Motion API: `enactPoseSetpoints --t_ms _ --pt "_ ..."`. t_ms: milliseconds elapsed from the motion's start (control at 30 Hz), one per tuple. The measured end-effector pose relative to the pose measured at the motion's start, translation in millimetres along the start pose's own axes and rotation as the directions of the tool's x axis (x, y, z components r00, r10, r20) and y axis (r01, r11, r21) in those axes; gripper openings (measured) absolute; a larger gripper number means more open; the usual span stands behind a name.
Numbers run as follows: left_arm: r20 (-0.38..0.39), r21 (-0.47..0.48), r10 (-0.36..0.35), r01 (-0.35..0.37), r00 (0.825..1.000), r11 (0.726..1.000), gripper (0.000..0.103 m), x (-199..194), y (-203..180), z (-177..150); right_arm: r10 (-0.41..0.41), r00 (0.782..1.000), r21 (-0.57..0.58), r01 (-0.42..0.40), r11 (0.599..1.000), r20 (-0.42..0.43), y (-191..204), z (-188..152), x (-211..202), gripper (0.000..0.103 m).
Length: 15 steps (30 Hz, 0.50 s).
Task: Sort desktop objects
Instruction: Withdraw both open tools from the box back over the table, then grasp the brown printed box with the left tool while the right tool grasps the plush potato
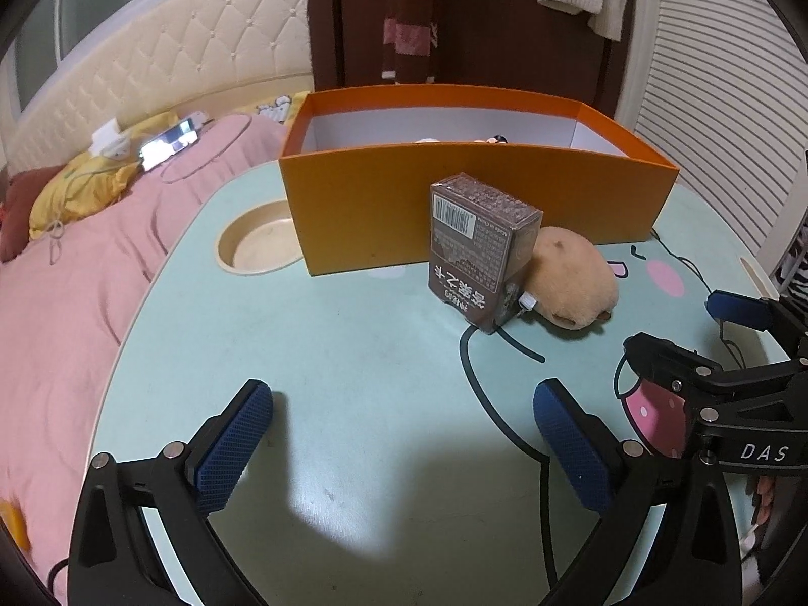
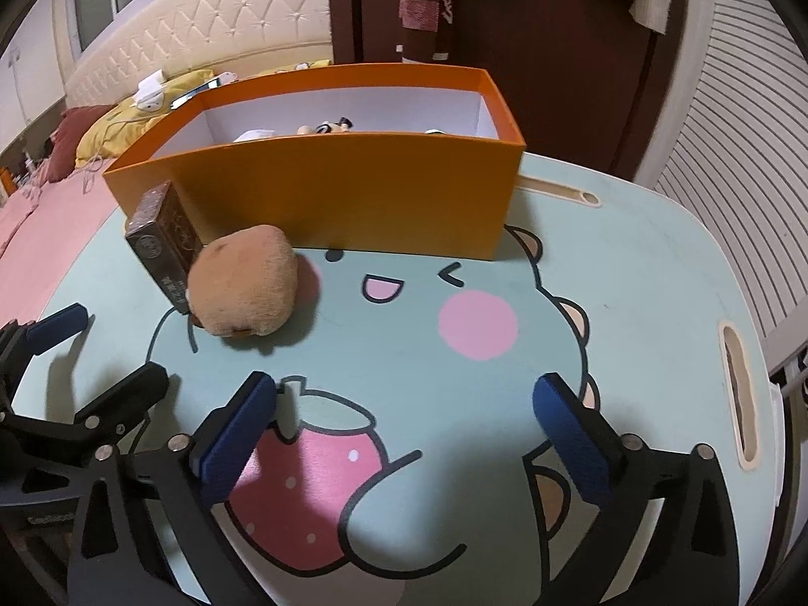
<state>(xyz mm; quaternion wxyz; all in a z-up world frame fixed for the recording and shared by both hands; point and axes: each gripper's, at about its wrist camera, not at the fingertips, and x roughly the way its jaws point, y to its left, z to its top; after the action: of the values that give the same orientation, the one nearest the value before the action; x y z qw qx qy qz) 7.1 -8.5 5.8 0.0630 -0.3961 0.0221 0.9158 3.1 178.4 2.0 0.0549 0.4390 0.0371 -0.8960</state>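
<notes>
brown card box (image 1: 482, 252) stands upright on the table (image 1: 328, 353), well ahead of the left gripper (image 1: 404, 434) and slightly right of its centreline, touching the tan plush toy (image 1: 575, 285) and just in front of the orange bin (image 1: 454, 212). both the left gripper and the right gripper (image 2: 409, 429) stand fully spread and empty. the box looks light, rigid and film-slick, so clamp its broad faces at mid-height; the plush looks soft and should compress, so grip across its body.

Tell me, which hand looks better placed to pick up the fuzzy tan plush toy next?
Probably the right gripper: the fuzzy tan plush toy lies unobstructed on its side, while from the left gripper the upright brown card box partly blocks it.
</notes>
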Motion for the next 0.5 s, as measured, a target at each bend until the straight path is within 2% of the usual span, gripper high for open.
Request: enactPoseSetpoints --t_ms 233,400,500 --pt "0.009 0.010 -0.007 0.007 1.000 1.000 0.103 0.0 -0.6 -0.1 -0.003 1.000 0.003 0.003 1.000 -0.003 0.0 1.1 0.1 0.102" --pt "-0.036 0.024 -0.024 0.025 0.999 0.999 0.103 -4.2 1.6 2.3 -0.006 1.000 0.003 0.006 1.000 -0.003 1.6 1.1 0.2 0.102" --pt "0.063 -0.029 -0.045 0.047 0.997 0.998 0.102 -19.9 14.0 7.6 -0.003 1.000 0.003 0.003 1.000 0.003 1.4 0.7 0.0 0.102"
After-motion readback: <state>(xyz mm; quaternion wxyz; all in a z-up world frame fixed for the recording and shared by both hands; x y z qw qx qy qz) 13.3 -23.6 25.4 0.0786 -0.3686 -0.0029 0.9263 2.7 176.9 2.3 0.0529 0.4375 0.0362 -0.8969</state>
